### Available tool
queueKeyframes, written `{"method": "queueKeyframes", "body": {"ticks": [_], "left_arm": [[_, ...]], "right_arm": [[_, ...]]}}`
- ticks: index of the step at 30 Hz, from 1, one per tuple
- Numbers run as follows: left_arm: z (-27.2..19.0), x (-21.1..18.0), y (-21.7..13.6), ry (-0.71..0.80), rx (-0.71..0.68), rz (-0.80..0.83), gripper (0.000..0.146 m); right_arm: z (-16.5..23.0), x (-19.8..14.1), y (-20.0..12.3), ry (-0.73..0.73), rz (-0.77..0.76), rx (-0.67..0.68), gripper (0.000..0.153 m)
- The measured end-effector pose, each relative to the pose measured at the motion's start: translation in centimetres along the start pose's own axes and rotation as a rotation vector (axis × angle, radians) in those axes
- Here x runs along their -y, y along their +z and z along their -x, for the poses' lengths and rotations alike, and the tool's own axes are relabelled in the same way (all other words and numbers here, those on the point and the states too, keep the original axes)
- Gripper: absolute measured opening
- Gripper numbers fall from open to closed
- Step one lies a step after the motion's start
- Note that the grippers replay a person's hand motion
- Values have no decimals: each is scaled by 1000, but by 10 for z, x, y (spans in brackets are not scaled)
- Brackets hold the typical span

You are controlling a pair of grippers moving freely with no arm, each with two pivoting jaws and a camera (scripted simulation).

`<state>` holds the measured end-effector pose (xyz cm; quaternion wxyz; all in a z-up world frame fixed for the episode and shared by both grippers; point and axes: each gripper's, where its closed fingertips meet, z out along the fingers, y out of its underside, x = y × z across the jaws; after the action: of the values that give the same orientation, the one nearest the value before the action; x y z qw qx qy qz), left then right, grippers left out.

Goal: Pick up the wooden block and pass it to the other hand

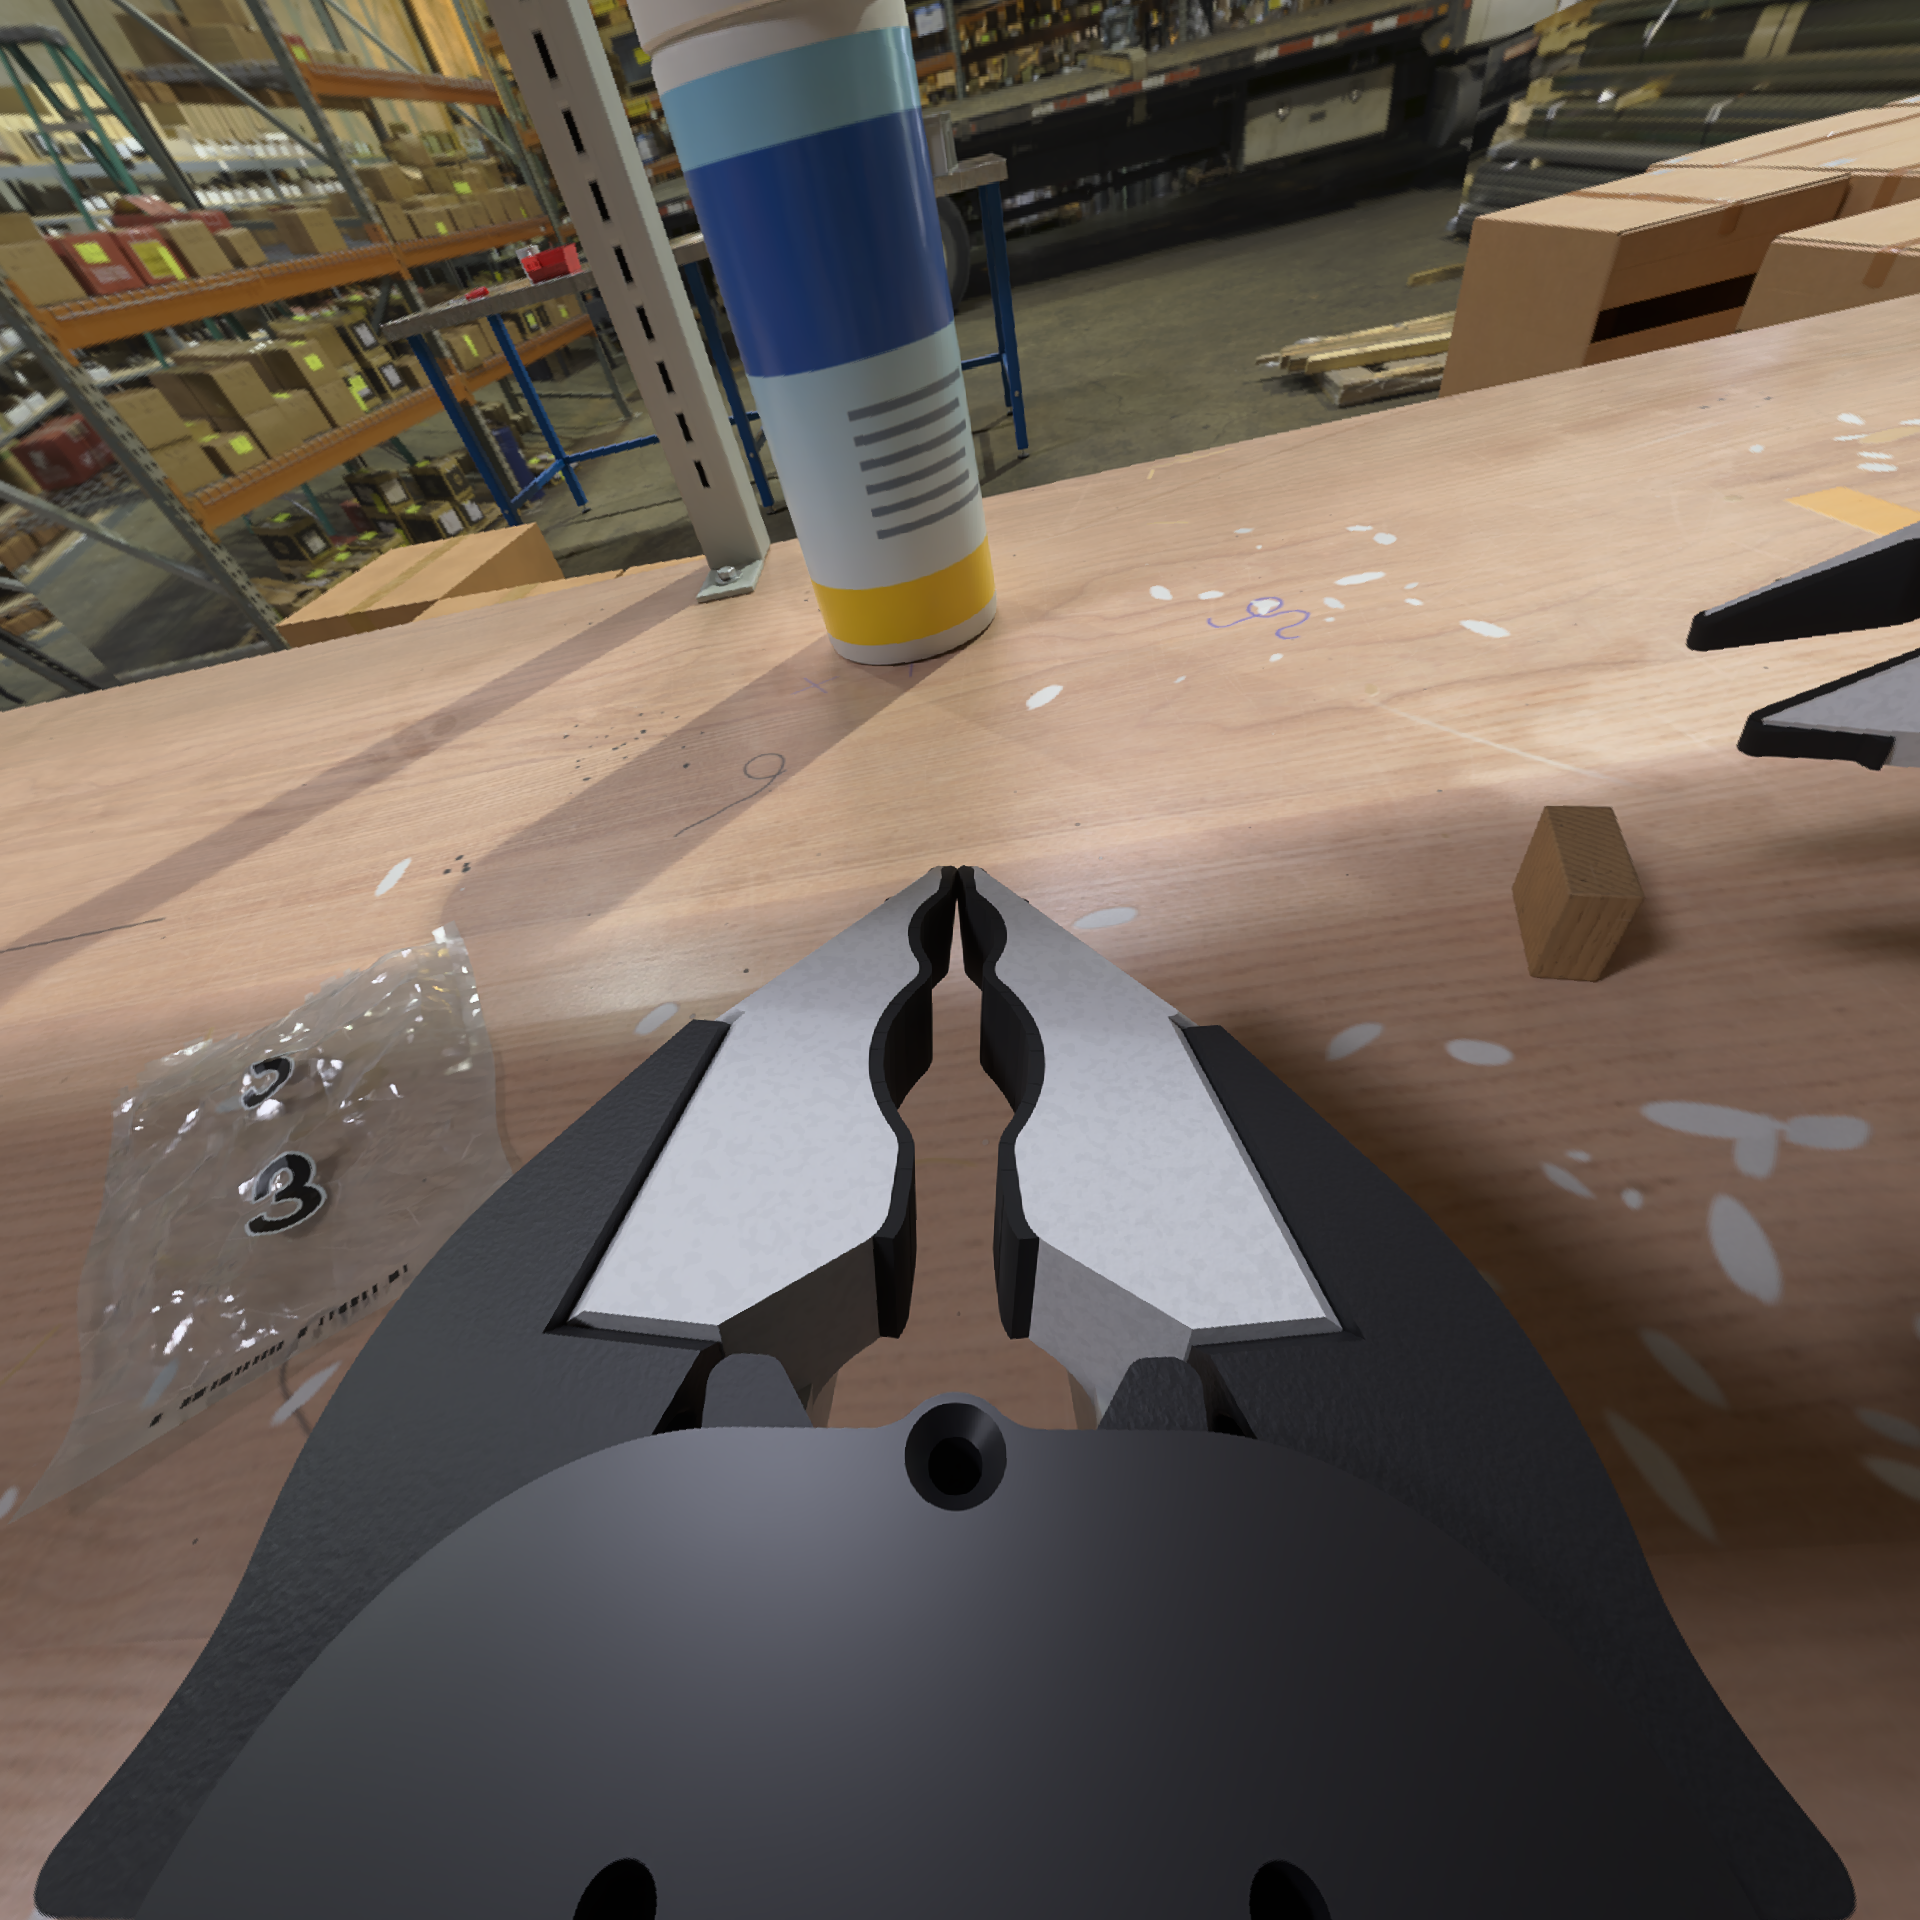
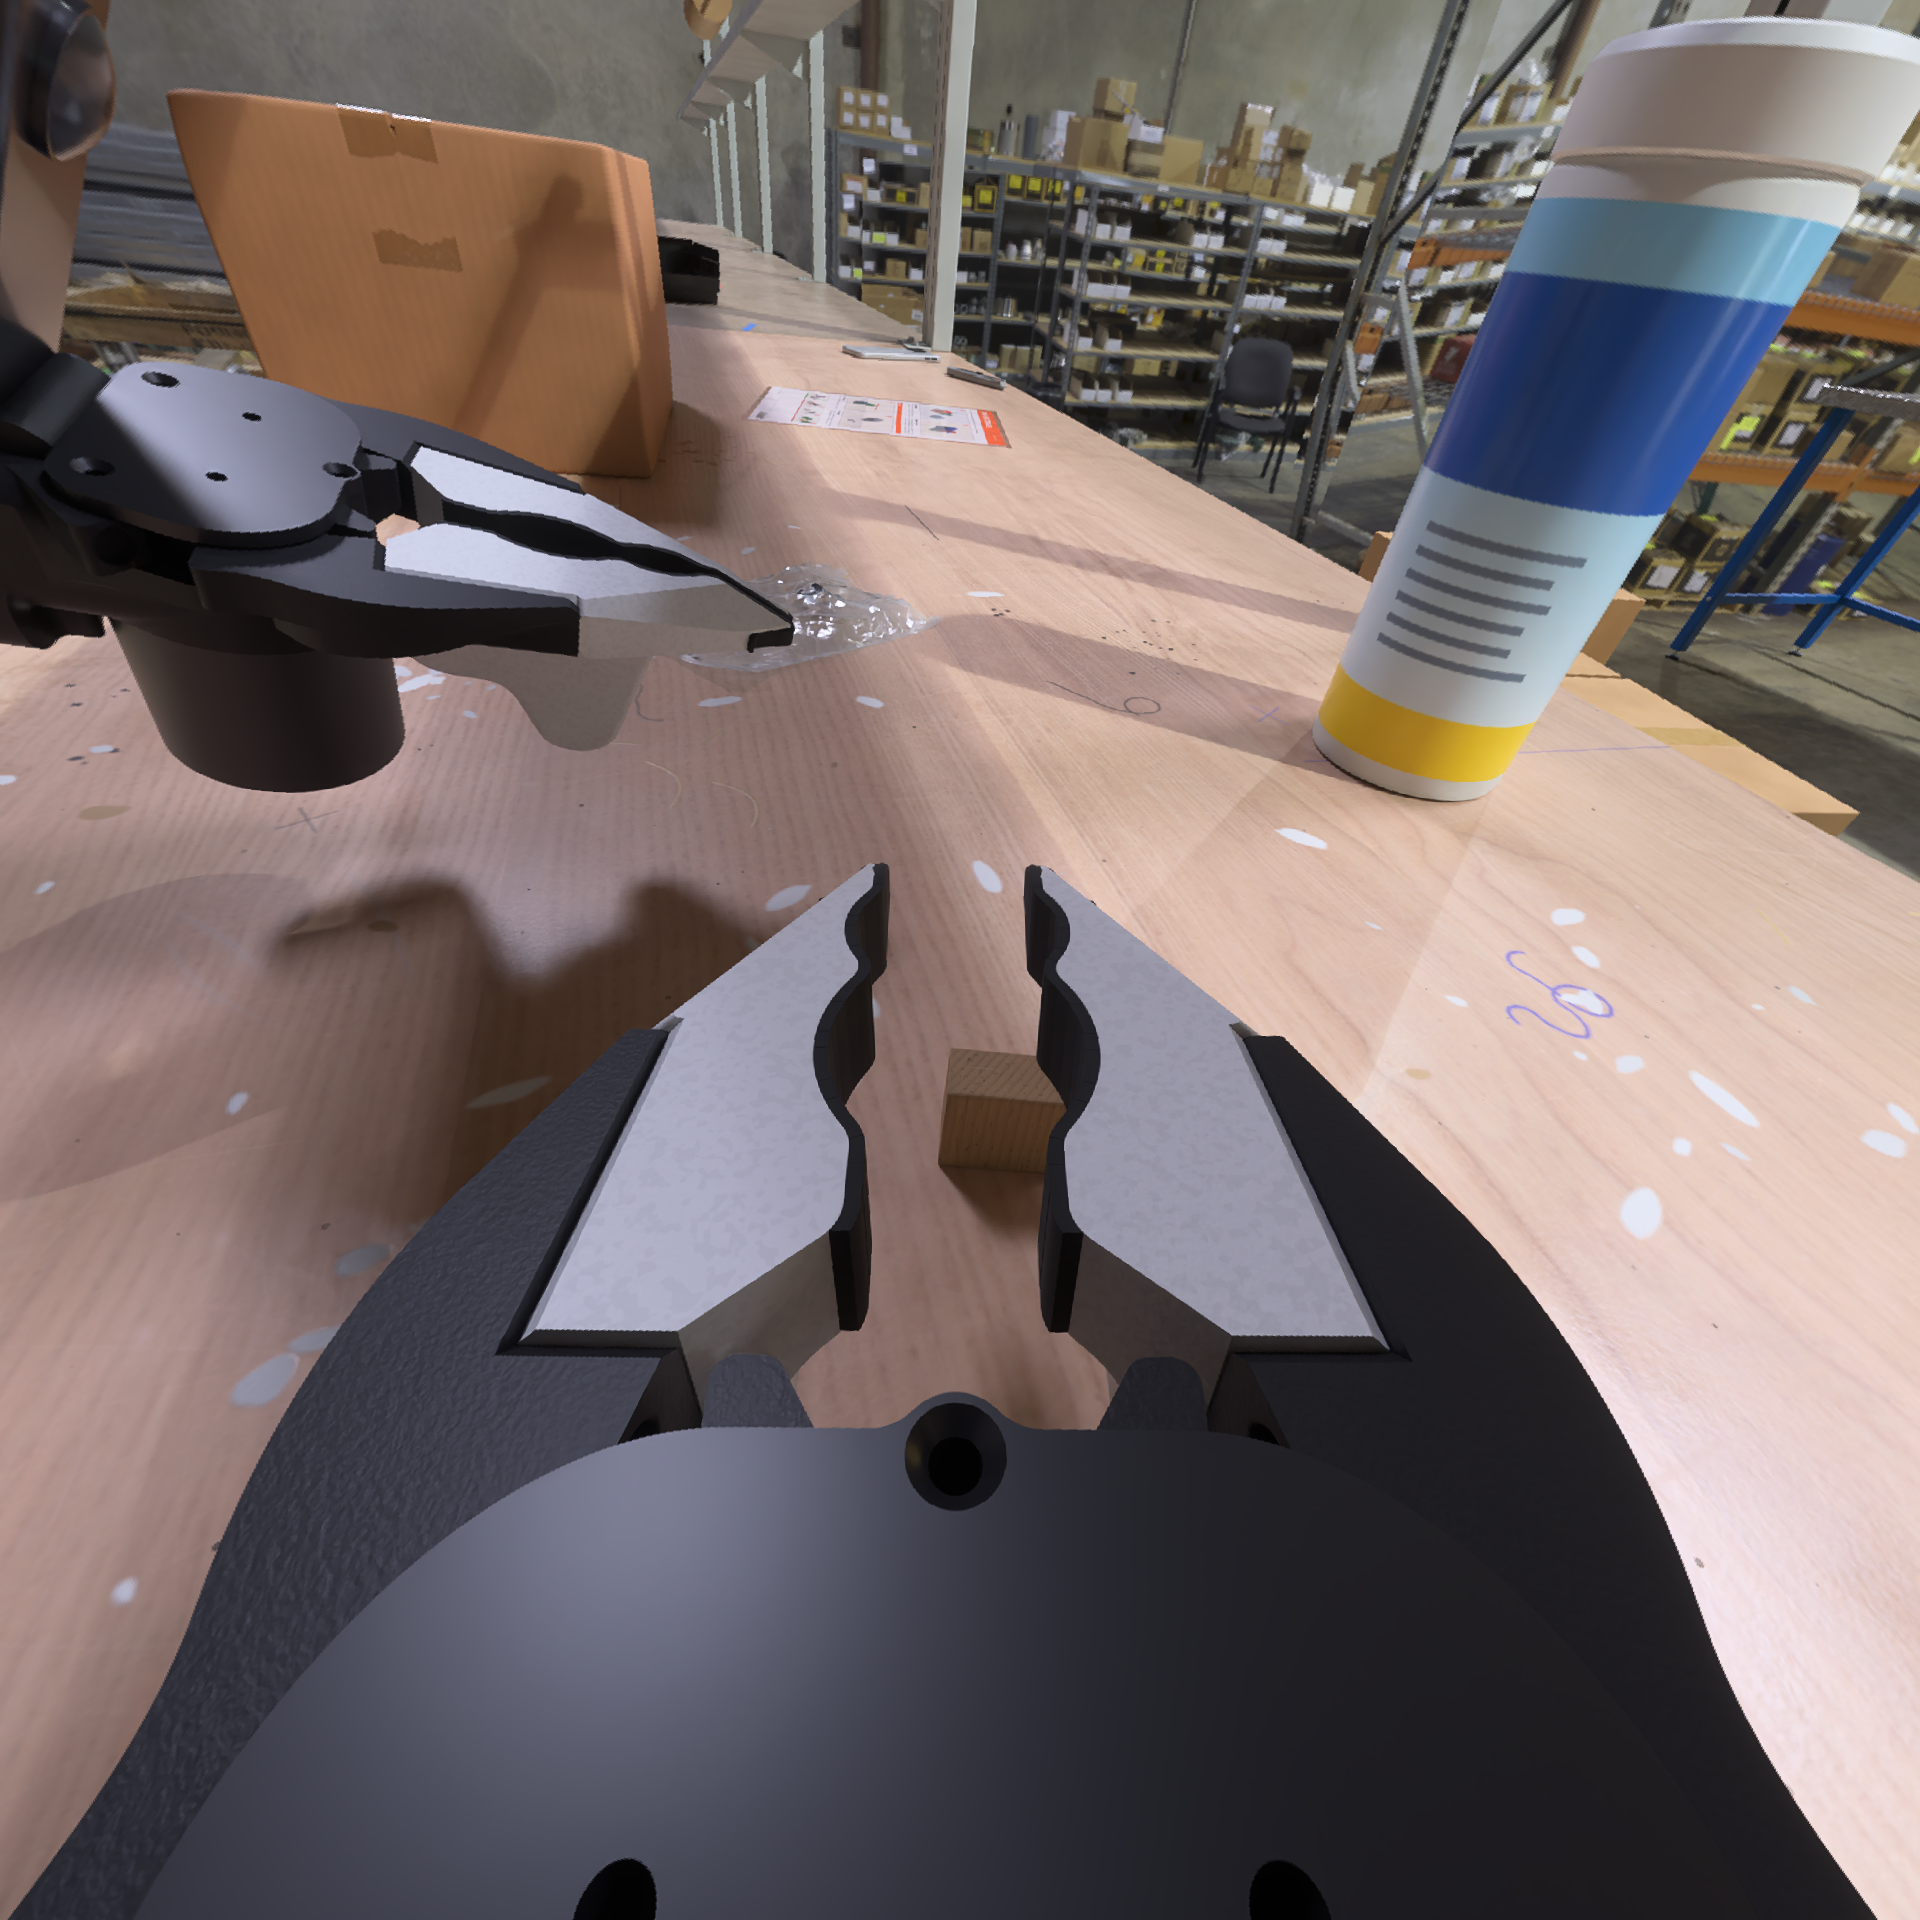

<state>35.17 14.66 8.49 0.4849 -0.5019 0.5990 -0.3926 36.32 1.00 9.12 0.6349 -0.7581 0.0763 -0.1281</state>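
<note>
The wooden block (image 1: 1576,894) is a small light-brown cube lying on the wooden table. In the right wrist view the block (image 2: 992,1112) lies below and between my right gripper's fingers, close to the right finger, partly hidden by it. My right gripper (image 2: 956,883) is open and empty, above the block; its fingertips (image 1: 1808,753) show at the right edge of the left wrist view. My left gripper (image 1: 954,878) is shut and empty, well left of the block. It also shows in the right wrist view (image 2: 774,629), hovering at the upper left.
A tall striped cup (image 1: 847,343) stands on the table (image 1: 1247,748) beyond the grippers; it also shows in the right wrist view (image 2: 1558,468). A clear plastic bag (image 1: 281,1164) lies left of my left gripper. A cardboard box (image 2: 436,281) stands at the far left.
</note>
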Motion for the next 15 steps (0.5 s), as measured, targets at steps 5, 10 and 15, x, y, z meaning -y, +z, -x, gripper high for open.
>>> {"method": "queueKeyframes", "body": {"ticks": [5,10,15], "left_arm": [[0,0,0,-14,-13,2,0],[1,0,0,-25,-11,1,0],[4,0,-1,-40,3,-4,0]], "right_arm": [[1,0,0,-3,2,1,26],[1,0,0,-5,3,2,26],[1,0,0,-7,4,2,26]]}}
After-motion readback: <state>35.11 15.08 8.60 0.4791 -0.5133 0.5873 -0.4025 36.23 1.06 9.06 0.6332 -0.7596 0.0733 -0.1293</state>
